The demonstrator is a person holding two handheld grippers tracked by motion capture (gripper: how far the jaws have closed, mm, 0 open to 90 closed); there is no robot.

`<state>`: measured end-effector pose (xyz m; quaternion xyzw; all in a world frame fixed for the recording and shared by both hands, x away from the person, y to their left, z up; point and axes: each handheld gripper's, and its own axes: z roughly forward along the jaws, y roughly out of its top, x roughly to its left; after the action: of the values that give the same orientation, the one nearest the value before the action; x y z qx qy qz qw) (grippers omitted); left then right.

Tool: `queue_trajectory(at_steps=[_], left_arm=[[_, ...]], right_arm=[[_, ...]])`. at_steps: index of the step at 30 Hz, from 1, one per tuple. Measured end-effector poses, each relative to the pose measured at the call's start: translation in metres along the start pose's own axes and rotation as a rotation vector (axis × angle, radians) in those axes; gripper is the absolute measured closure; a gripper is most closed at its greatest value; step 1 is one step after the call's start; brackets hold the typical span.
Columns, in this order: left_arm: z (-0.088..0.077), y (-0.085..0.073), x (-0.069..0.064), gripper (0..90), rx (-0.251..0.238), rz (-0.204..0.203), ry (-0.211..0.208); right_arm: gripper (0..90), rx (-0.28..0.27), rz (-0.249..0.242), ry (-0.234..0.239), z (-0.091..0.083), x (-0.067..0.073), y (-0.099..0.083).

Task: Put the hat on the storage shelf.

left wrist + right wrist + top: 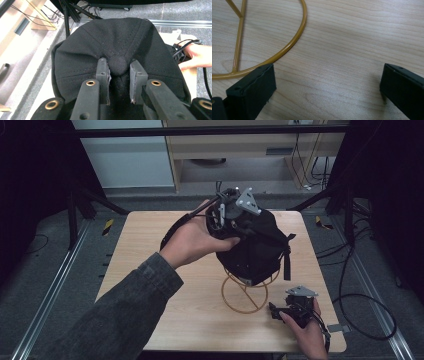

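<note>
A black cap sits on a gold wire stand in the middle of the wooden table. My left gripper is on the crown from the upper left. In the left gripper view its jaws press both sides of the cap's top button, and the fabric puckers around it. My right gripper rests low on the table at the front right, beside the stand's base ring. Its jaws stand wide open over bare wood, and the left jaw touches the ring's outer edge.
The table's front edge lies just behind the right hand. Metal rails run along the floor on both sides. Cables loop on the floor at the right. A wooden cabinet stands beyond the table.
</note>
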<state>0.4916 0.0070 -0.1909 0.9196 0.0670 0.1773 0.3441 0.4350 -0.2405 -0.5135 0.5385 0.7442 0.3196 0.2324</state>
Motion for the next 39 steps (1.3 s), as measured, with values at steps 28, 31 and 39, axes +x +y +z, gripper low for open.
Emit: queue_trajectory(at_steps=[28, 31, 39], left_arm=[[0.046, -0.019, -0.003, 71.7, 0.063, -0.024, -0.038], [0.050, -0.019, -0.004, 71.2, 0.071, -0.026, -0.041], [0.053, -0.020, -0.005, 70.5, 0.068, -0.033, -0.045]], right_arm=[[0.6, 0.000, -0.004, 0.002, 0.000, 0.000, 0.000], [0.6, 0.000, -0.005, 0.002, 0.000, 0.000, 0.000], [0.6, 0.000, -0.006, 0.002, 0.000, 0.000, 0.000]])
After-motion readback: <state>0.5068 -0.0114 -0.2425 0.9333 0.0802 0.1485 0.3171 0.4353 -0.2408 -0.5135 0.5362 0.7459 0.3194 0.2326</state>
